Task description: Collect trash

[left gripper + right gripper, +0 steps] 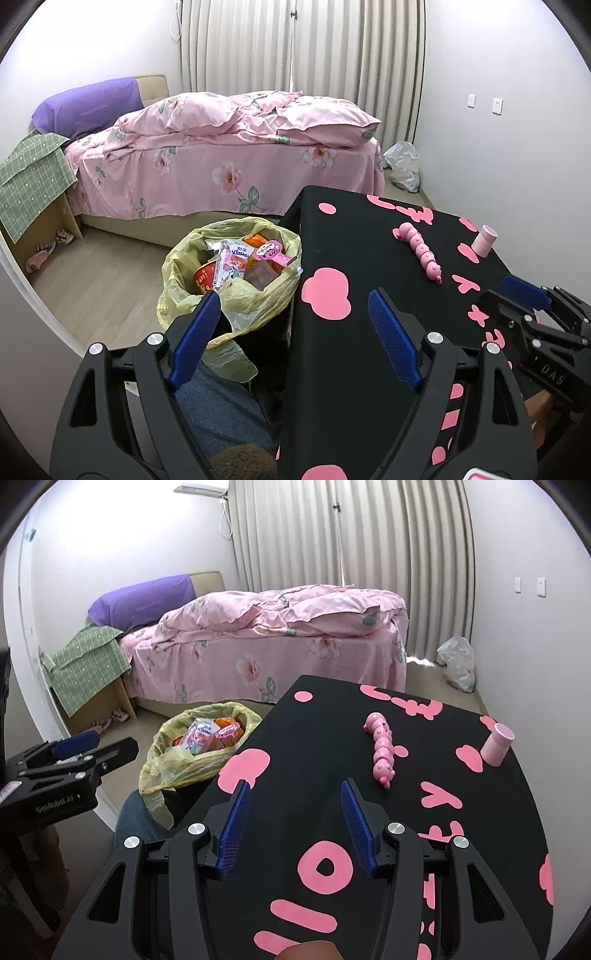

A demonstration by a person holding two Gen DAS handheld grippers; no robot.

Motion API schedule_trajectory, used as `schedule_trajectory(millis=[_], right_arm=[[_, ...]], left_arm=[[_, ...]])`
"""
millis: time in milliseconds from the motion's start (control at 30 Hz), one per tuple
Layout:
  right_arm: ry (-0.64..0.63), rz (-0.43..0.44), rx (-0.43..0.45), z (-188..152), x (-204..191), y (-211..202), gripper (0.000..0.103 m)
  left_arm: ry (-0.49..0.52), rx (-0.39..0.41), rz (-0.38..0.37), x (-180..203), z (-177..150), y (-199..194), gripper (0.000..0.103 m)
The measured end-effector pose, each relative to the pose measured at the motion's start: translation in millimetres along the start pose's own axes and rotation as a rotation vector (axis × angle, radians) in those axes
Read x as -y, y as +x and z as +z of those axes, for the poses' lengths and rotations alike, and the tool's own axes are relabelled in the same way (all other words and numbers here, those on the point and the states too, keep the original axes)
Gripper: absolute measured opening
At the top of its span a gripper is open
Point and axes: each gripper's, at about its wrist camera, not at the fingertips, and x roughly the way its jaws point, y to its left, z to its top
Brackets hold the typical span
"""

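The yellow trash bag sits on the floor hard against the bench's left edge, mouth gaping, stuffed near the brim with a tissue pack and bright wrappers. On the black cloth, only a pink caterpillar toy and a small pink cup show, neither looking like trash. Left gripper hovers astride bag rim and bench edge, jaws released, nothing between them. Right gripper hangs over the bench, jaws likewise spread and empty. Looks like collecting is about done; a tidy finish would be gathering the bag's loose rim from both sides, pinching plastic only, not the contents.
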Motion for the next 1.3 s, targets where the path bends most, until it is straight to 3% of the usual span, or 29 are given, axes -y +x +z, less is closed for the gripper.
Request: schedule_trajectory(millis=[1300], right_arm=[[0.004, 0.001, 0.001, -1.2, -2.8, -2.1, 0.048]], left_arm=[[0.010, -0.018, -0.011, -1.0, -1.3, 1.8, 0.078]])
